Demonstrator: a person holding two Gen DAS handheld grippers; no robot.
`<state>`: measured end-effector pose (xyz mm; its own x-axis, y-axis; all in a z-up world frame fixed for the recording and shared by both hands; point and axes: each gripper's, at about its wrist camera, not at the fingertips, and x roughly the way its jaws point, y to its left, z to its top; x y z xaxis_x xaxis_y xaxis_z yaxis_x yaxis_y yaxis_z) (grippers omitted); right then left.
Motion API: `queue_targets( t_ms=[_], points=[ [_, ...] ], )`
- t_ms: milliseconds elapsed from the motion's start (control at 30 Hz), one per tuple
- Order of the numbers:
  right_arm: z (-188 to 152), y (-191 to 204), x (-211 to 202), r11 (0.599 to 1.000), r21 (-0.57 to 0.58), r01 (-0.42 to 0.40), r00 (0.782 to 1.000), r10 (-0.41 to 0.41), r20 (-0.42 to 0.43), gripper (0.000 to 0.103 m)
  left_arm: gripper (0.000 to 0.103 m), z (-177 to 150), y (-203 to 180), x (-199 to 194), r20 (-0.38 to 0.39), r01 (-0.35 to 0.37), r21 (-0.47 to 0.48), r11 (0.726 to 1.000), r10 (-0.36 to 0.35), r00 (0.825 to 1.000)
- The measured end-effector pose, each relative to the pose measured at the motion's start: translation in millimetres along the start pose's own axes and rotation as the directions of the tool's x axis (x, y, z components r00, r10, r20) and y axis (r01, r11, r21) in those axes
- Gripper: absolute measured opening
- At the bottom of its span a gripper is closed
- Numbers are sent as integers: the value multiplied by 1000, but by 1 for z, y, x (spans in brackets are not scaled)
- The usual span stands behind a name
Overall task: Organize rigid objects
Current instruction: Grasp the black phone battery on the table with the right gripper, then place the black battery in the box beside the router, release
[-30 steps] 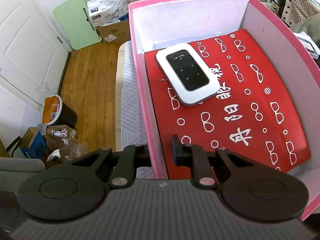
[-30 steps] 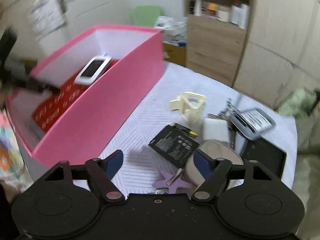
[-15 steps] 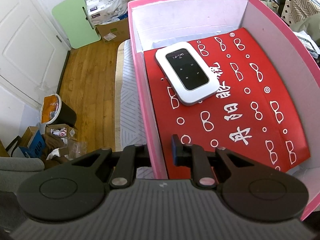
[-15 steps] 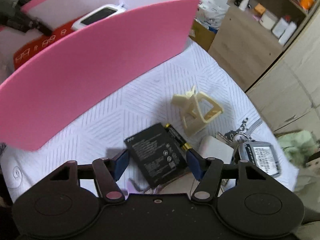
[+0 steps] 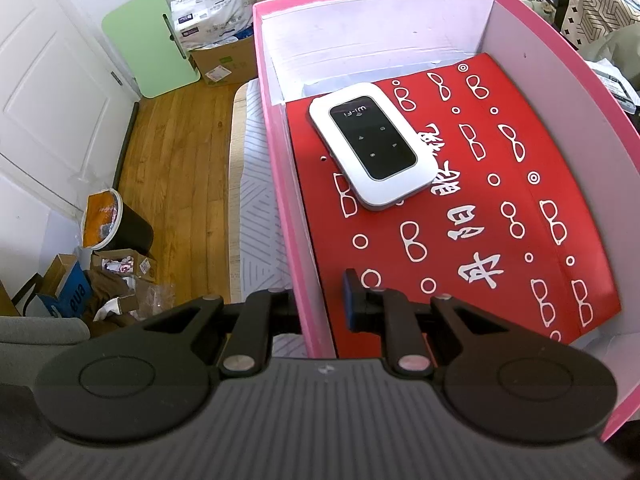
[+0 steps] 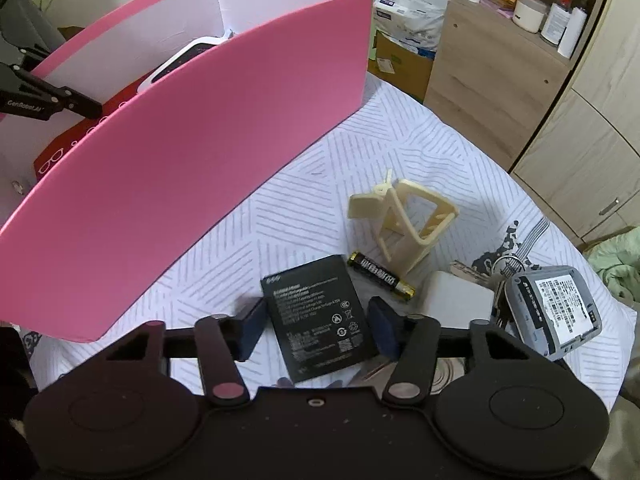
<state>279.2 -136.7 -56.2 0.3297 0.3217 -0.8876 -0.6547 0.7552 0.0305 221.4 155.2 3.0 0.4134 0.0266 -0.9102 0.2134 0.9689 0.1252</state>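
Our right gripper [image 6: 316,326] has swung down from above the clutter and now sits low over the flat black phone battery [image 6: 320,318], blue pads either side of it. The jaws are closing, the battery between them with a sliver of gap on each side, so nothing is gripped yet; we judge the pick is about to start. Just beyond lie an AA battery [image 6: 382,276], a white charger block [image 6: 460,300] and a cream plastic holder [image 6: 412,226] on the striped cloth [image 6: 400,132].

Our left gripper [image 5: 320,300] has not moved: it stays clamped on the pink box [image 5: 288,200] wall. Farther in, the white Wi-Fi router [image 5: 372,146] rests on the red printed card [image 5: 500,200].
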Motion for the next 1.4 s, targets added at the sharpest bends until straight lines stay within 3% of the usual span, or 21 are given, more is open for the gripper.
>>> queue_targets(
  t_ms=[233,433,633,900,967,1067,1400],
  points=[
    [3,1,1,993,119,23,1000,-24,2,59,15,0,0,0,4,-1,-3,1000,1,1000],
    [3,4,-2,978,196,-65,998,67,-7,55,15,-1,1,-1,11,3,-7,1000,-3,1000],
    [-4,17,-3,998,51,-44,998,47,-51,62,15,-2,2,-2,13,10,-9,1000,-10,1000],
    [2,27,7,1000,3,-1,999,1,38,69,15,-1,2,-2,13,12,0,1000,-12,1000],
    [6,29,6,1000,13,9,999,-10,43,55,15,-1,2,-2,13,13,-4,1000,-13,1000],
    [10,40,6,997,51,57,998,-58,23,55,15,-2,4,-2,15,16,-6,1000,-16,1000],
    [32,70,-66,983,-10,181,970,-177,165,54,15,-1,0,-2,11,8,8,1000,-9,1000]
  ],
)
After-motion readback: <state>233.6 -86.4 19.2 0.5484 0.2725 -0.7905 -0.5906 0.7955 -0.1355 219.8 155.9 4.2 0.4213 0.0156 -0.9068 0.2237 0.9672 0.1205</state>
